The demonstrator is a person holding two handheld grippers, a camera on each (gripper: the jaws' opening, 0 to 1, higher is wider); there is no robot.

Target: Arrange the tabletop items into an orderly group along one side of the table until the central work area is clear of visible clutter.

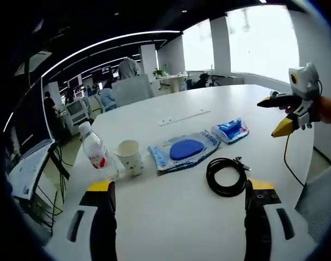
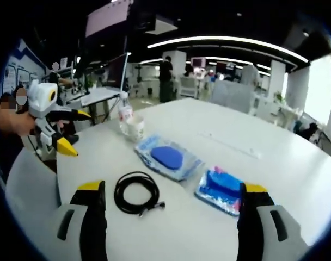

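A paper cup [image 1: 129, 155], contents hidden, stands at three o'clock of a water bottle [image 1: 98, 152]; left gripper [image 1: 179, 191] and right gripper [image 2: 171, 194] hover, jaws apart, holding nothing

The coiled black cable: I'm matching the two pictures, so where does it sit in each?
Left gripper view: the coiled black cable lies lower right of centre, near the right jaw.
Right gripper view: it lies lower left, near the left jaw.
Shared landmark: the packet with the blue oval just beyond it.
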